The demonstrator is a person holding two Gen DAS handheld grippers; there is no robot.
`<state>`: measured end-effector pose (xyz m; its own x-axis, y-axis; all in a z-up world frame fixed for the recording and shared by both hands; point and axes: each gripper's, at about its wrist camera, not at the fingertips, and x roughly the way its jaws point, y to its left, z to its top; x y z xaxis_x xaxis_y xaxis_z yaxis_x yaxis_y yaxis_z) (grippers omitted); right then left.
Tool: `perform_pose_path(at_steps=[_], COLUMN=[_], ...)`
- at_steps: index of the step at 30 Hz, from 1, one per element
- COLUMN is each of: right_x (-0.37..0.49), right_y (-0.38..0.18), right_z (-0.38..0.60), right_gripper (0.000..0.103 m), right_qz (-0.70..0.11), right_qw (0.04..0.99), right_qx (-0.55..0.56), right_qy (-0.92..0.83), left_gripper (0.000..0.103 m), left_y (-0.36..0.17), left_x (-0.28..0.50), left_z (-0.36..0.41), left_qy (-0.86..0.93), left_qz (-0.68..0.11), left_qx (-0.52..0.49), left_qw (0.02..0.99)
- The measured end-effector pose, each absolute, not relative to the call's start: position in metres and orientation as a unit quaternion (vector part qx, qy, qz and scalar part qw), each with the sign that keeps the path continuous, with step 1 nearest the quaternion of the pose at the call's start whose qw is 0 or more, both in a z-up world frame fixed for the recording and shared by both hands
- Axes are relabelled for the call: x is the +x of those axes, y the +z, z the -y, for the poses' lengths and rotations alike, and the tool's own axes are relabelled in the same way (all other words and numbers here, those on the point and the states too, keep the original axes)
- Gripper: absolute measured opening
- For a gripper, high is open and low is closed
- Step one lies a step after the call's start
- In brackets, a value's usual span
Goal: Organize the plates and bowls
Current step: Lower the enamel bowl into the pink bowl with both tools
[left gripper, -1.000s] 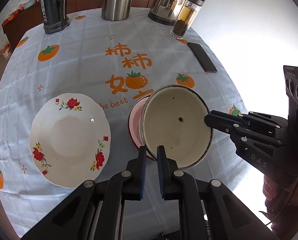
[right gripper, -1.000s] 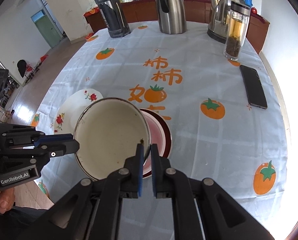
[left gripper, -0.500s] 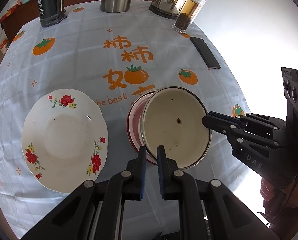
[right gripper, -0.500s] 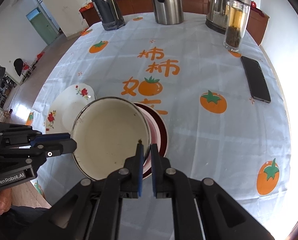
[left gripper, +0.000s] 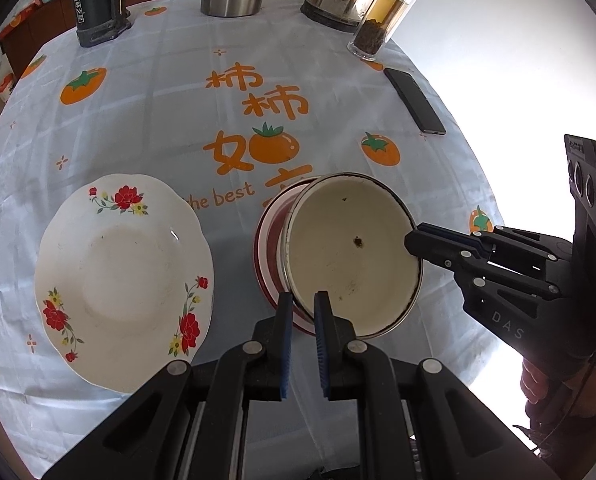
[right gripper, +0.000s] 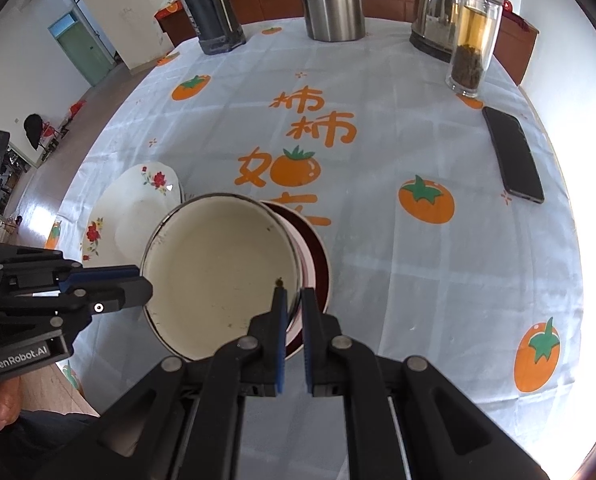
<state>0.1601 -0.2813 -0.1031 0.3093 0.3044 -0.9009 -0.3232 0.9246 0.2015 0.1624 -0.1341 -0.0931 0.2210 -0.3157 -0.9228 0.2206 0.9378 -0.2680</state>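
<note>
Stacking is the step in hand: your left gripper (left gripper: 301, 307) and right gripper (right gripper: 292, 303) each pinch the rim of the bowl (left gripper: 352, 254), held tilted over the red plate (left gripper: 267, 240) near the surface's centre. Next, I judge, level it and release. The floral plate (left gripper: 122, 276) waits at 9 o'clock.

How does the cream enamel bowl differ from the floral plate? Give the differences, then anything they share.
The cream enamel bowl is plain, deep and dark-rimmed; the floral plate is shallow, wavy-edged and painted with red flowers. The bowl is gripped at its rim by the left gripper and right gripper, above a red-rimmed dish; the plate lies alone on the tablecloth. Both look empty.
</note>
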Motion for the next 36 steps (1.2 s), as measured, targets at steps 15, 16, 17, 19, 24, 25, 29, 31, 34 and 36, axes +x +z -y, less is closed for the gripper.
perform_pose_path(at_steps=[15, 16, 17, 19, 24, 25, 29, 31, 34, 36], right_x=[0.165, 0.165, 0.164, 0.164, 0.165, 0.165, 0.165, 0.165, 0.165, 0.165], right_y=[-0.114, -0.114, -0.114, -0.115, -0.117, -0.118, -0.118, -0.118, -0.119, -0.119], right_z=[0.281, 0.280, 0.280, 0.281, 0.280, 0.281, 0.282, 0.281, 0.282, 0.281], right_gripper=[0.007, 0.007, 0.007, 0.007, 0.007, 0.007, 0.007, 0.007, 0.007, 0.007], right_qz=[-0.565, -0.566, -0.566, -0.567, -0.569, -0.570, -0.570, -0.570, -0.570, -0.570], right_qw=[0.802, 0.802, 0.801, 0.800, 0.799, 0.799, 0.799, 0.799, 0.799, 0.799], right_qx=[-0.016, -0.017, -0.018, -0.018, -0.019, -0.019, -0.019, -0.019, -0.018, -0.019], right_qy=[0.193, 0.193, 0.193, 0.194, 0.193, 0.193, 0.192, 0.192, 0.192, 0.192], left_gripper=[0.012, 0.012, 0.012, 0.012, 0.012, 0.012, 0.012, 0.012, 0.012, 0.012], left_y=[-0.103, -0.104, -0.105, -0.106, -0.108, -0.108, -0.109, -0.110, -0.111, -0.112], left_x=[0.166, 0.166, 0.166, 0.167, 0.167, 0.167, 0.167, 0.167, 0.168, 0.168], left_z=[0.136, 0.136, 0.136, 0.136, 0.137, 0.137, 0.138, 0.138, 0.137, 0.137], left_qy=[-0.174, -0.174, -0.174, -0.174, -0.173, -0.173, -0.173, -0.173, -0.171, -0.170], left_qz=[-0.610, -0.612, -0.613, -0.614, -0.616, -0.617, -0.616, -0.617, -0.619, -0.620], left_qx=[-0.038, -0.040, -0.041, -0.041, -0.042, -0.043, -0.041, -0.042, -0.042, -0.042], left_qw=[0.772, 0.771, 0.769, 0.768, 0.767, 0.767, 0.767, 0.766, 0.766, 0.765])
